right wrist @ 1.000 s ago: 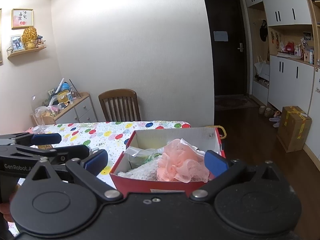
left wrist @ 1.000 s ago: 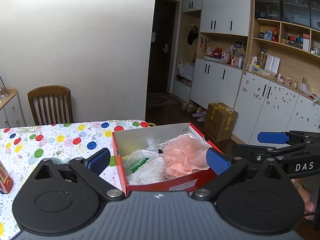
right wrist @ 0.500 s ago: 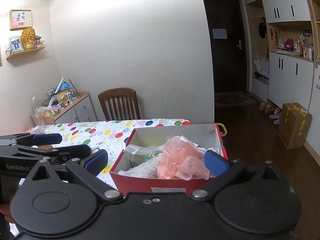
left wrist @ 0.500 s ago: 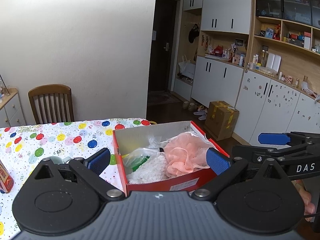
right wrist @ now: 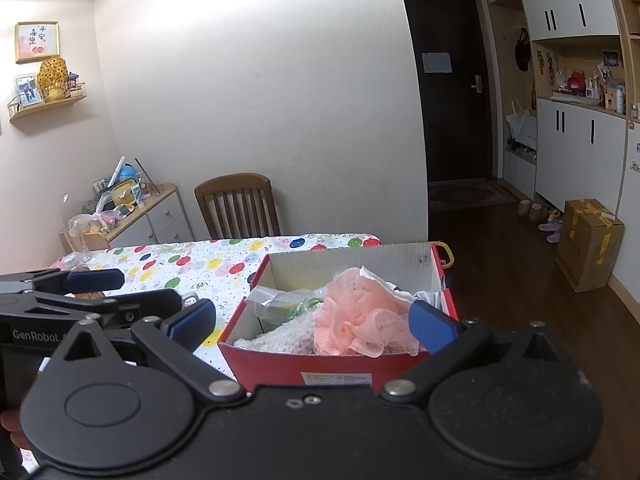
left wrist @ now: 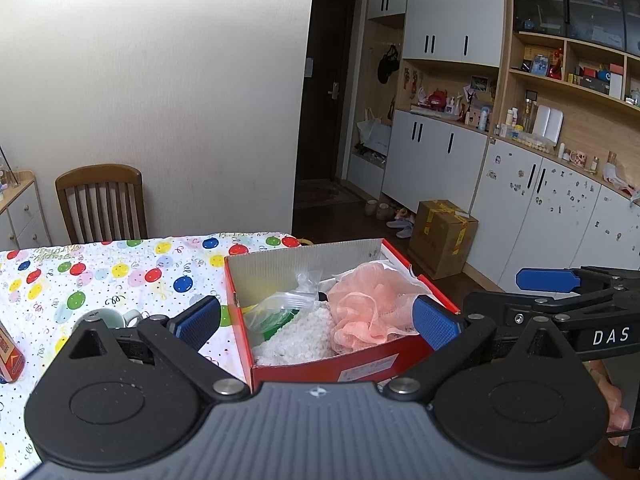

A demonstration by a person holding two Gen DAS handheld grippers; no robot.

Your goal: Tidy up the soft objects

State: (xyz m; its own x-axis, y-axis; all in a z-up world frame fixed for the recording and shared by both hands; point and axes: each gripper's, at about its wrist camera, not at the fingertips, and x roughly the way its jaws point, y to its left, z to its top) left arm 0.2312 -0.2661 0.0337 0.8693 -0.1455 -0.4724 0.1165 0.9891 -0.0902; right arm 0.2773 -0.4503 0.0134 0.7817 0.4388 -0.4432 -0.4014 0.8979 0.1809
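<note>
- Left wrist view: the left claw (left wrist: 316,320) hangs with its blue pads spread wide apart and nothing between them, just short of the near wall of the red box (left wrist: 332,366).
- Right wrist view: the right claw (right wrist: 312,322) is likewise spread wide and empty, also facing the near wall of the box (right wrist: 304,364) from close by.
- The box is the landmark: it sits at the near right corner of the worktop (left wrist: 120,272), which wears a balloon-print cloth, and its long axis runs away from both claws toward the far wall.
- Inside the box, the peach mesh pouf (left wrist: 370,306) fills the right half and rises above the rim; in the right wrist view the pouf (right wrist: 360,316) lies dead ahead, slightly right of centre.
- Left of the pouf in the box lie a white knitted cloth (left wrist: 298,340) at the near wall and a clear plastic bag (left wrist: 280,308) with something green in it behind that.
- Judgement: the soft things already lie in the box, so either the task is near its end or a further item is wanted; both claws stand about equally near the box, the right one more squarely on the pouf.
- Left of the box on the worktop stand a pale green cup (left wrist: 116,318), partly hidden by the left claw's linkage, and a red carton (left wrist: 8,354) at the frame's edge.
</note>
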